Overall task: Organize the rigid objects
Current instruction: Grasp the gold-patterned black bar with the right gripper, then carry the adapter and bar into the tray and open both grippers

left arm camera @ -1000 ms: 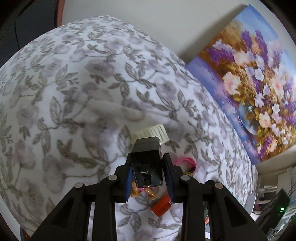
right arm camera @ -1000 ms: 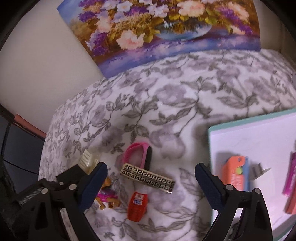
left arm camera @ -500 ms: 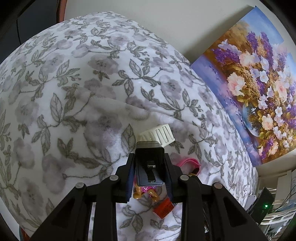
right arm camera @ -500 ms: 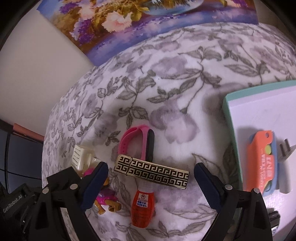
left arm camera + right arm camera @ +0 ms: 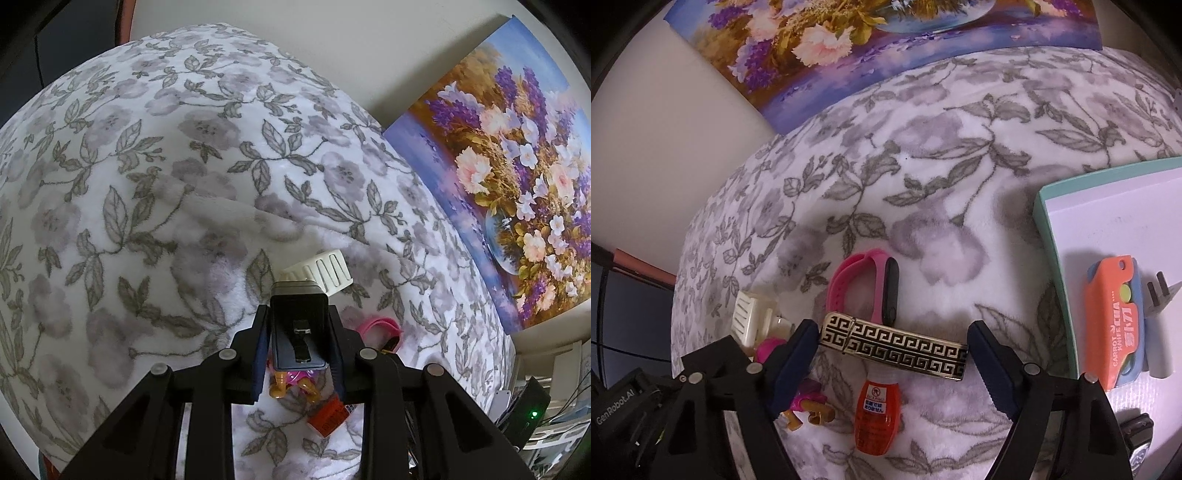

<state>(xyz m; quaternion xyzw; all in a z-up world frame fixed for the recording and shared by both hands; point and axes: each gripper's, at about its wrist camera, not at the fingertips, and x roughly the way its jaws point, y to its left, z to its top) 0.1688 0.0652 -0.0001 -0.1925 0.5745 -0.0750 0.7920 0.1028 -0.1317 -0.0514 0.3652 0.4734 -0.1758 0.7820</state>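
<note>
My left gripper (image 5: 297,354) is shut on a small black box-shaped clip (image 5: 298,332), held above the floral blanket. Below it lie a white ribbed cap (image 5: 325,271), a pink band (image 5: 380,328), a small toy figure (image 5: 291,386) and an orange bottle (image 5: 330,419). My right gripper (image 5: 892,354) is open, its fingers on either side of a gold and black patterned bar (image 5: 894,345). Near it lie the pink wristband (image 5: 866,286), the orange bottle (image 5: 877,415), a white cap (image 5: 750,317) and the toy figure (image 5: 805,402).
A white board with a teal edge (image 5: 1049,236) lies at the right, holding an orange carrot knife toy (image 5: 1115,321) and a white plug (image 5: 1161,295). A flower painting (image 5: 871,40) leans against the wall behind the blanket (image 5: 960,147).
My right gripper has moved down and closer, so its open fingers now flank the patterned bar. My left gripper has kept hold of the black clip and drifted slightly.
</note>
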